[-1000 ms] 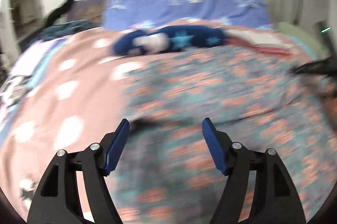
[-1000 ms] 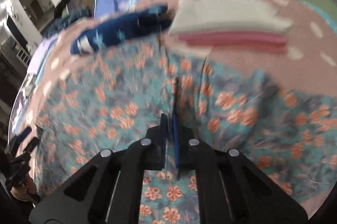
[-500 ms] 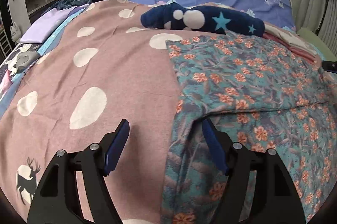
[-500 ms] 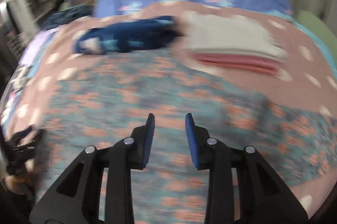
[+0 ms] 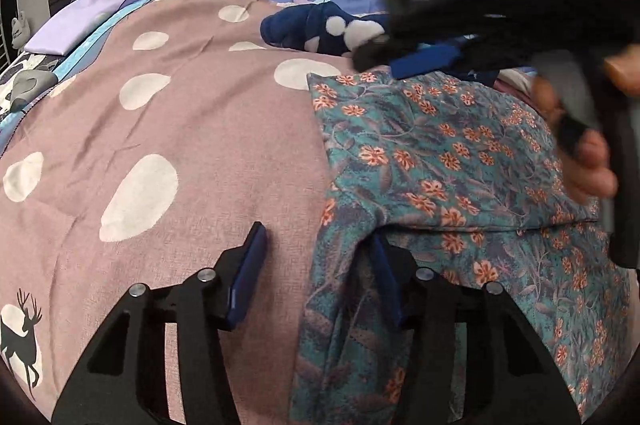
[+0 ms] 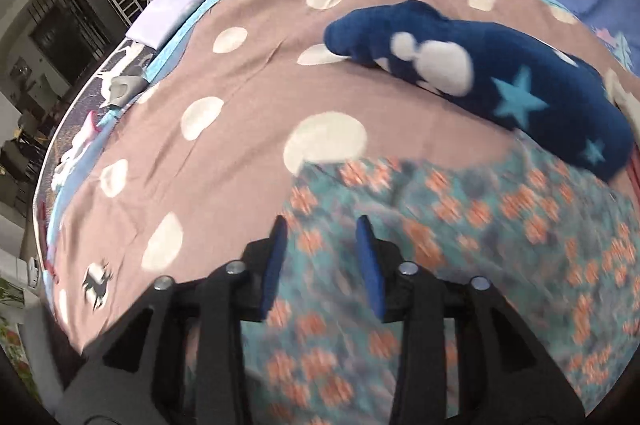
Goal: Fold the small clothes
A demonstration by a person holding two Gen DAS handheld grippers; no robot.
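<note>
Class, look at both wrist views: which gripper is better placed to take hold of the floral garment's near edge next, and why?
Left. The left gripper is open astride the floral garment's near edge; the right gripper is open over its far corner.

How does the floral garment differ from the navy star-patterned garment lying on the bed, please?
The floral garment is teal with orange flowers, thin and spread flat; the navy star-patterned garment looks plush and lies bunched. The floral one is nearer both grippers; the navy one lies beyond it. Both rest on the pink dotted bedspread.

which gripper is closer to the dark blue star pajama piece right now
Right. The right gripper hovers just in front of the dark blue star garment, over the floral garment's far corner. The left gripper sits at the floral garment's near left edge.
</note>
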